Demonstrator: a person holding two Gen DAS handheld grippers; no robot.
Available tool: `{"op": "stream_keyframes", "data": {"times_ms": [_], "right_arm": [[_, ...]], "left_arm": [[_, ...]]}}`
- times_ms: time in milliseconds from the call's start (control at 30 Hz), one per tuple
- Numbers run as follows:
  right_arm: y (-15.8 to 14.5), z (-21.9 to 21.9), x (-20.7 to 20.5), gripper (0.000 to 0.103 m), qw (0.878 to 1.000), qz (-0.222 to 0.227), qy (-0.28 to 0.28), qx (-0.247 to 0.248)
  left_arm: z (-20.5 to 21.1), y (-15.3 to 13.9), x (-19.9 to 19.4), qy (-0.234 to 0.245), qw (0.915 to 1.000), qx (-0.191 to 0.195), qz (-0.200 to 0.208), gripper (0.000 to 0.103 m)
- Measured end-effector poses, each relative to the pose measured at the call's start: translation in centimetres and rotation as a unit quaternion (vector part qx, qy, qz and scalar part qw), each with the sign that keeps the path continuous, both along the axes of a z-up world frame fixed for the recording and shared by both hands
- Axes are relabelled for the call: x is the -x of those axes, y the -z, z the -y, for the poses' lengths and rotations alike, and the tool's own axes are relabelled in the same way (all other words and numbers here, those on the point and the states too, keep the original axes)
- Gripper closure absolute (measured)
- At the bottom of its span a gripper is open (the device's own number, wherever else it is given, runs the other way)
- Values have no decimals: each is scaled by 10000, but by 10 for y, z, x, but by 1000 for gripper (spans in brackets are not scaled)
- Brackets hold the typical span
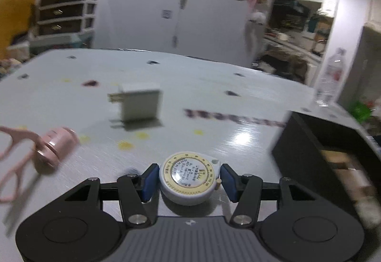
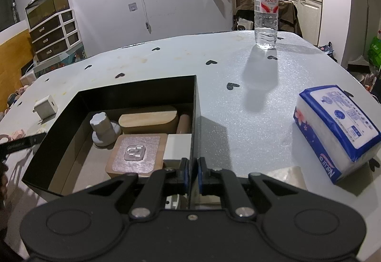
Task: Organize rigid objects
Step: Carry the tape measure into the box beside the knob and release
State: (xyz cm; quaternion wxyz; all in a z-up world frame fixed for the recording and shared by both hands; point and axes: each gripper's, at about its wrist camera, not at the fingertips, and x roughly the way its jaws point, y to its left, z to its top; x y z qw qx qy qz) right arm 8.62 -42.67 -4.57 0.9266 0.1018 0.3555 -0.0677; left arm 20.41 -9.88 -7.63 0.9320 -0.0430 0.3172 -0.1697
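In the left wrist view my left gripper is shut on a round white and yellow tape measure, held above the table. A white charger plug, a pink cylinder and pink scissors lie on the table ahead and to the left. The black box is to the right. In the right wrist view my right gripper is shut on the right wall of the black box. Inside lie a grey knob, a wooden block, a wooden coaster with a clear hook and a white block.
A water bottle stands at the far right of the table. A blue and white tissue pack lies to the right of the box. The charger plug lies left of the box. A drawer unit stands beyond the table.
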Motion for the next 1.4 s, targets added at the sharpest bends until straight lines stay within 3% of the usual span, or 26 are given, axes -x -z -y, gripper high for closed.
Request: {"op": "stream_keyframes", "data": {"times_ms": [233,333,433,700,900,967,1000,1033,1400], "right_arm": [[0,0,0,95,10000,5,-2,3],[0,0,0,95,10000,19,9,-1],[0,0,0,95,10000,23,13,-8],[1,1,1,94,10000,41,-1,-29],[1,2,2,94,9999,75,-25,-71],[1,2,2,94,9999,81,-36,-78],[1,3,2,94,9999,82,-41,-78],[1,3,2,94,9999,83,-47,-75],[1,3,2,93,9999,88,-51,-88]], "left_arm": [[28,-46,25,755,9950,175,634,47],[50,-66,38,1356,9859,134,970,47],[74,-70,45,1964,9752,55,1023,47],[132,-54,52,2586,9575,-943,862,47],[135,-47,42,2509,9588,-1104,745,46],[132,-48,43,2415,9620,-1036,736,34],[130,-48,42,2362,9638,-981,752,19],[128,-50,42,2342,9646,-930,779,16],[119,-49,45,2556,9642,-516,473,16]]}}
